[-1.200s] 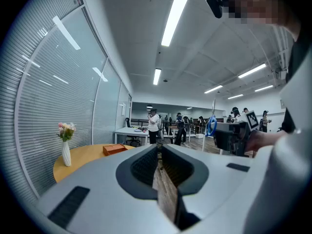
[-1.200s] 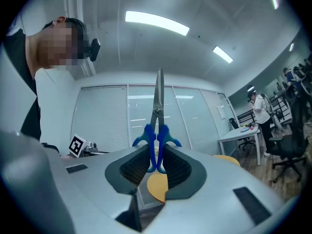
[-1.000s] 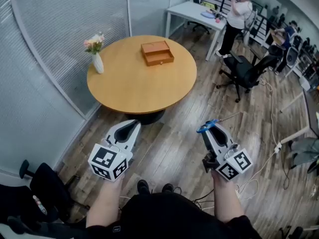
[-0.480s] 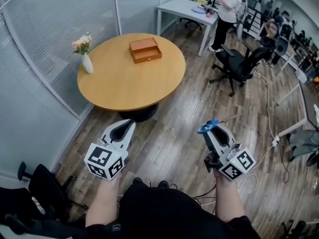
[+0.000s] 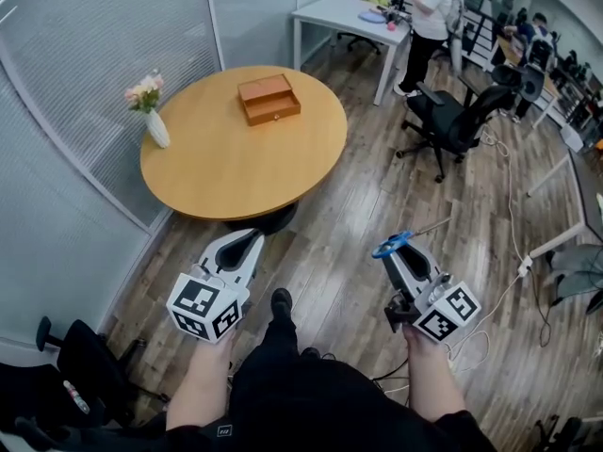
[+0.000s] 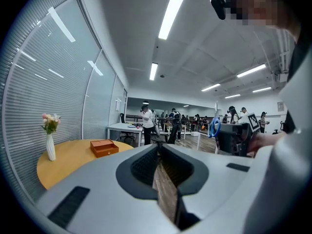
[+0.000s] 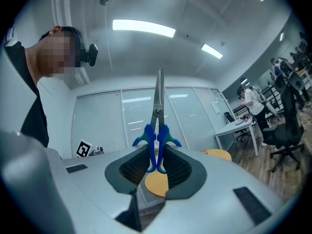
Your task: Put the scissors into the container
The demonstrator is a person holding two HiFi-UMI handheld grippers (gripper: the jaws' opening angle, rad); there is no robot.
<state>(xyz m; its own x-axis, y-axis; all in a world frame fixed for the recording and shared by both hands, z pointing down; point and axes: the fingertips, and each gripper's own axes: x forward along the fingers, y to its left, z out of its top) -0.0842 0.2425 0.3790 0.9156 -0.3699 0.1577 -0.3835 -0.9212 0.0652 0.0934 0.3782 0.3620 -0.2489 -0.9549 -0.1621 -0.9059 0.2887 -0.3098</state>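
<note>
My right gripper (image 5: 394, 250) is shut on the blue-handled scissors (image 5: 403, 238), held over the wood floor at the lower right. In the right gripper view the scissors (image 7: 156, 139) stand upright between the jaws of the right gripper (image 7: 156, 155), blades pointing up. My left gripper (image 5: 249, 243) is shut and holds nothing, and the left gripper (image 6: 159, 149) shows the same in its own view. The container, a small wooden box (image 5: 268, 99), sits on the far side of the round wooden table (image 5: 236, 158), well ahead of both grippers. The wooden box (image 6: 103, 147) also shows in the left gripper view.
A white vase of flowers (image 5: 151, 111) stands at the table's left edge. A glass wall (image 5: 85, 83) runs along the left. A black office chair (image 5: 452, 125) and a white desk (image 5: 344, 12) with a person (image 5: 429, 17) stand at the back right. Cables (image 5: 490, 328) lie on the floor.
The table has shifted slightly left and nearer in the head view, and a foot has stepped forward between the grippers. Both grippers keep their pose, the scissors still held.
</note>
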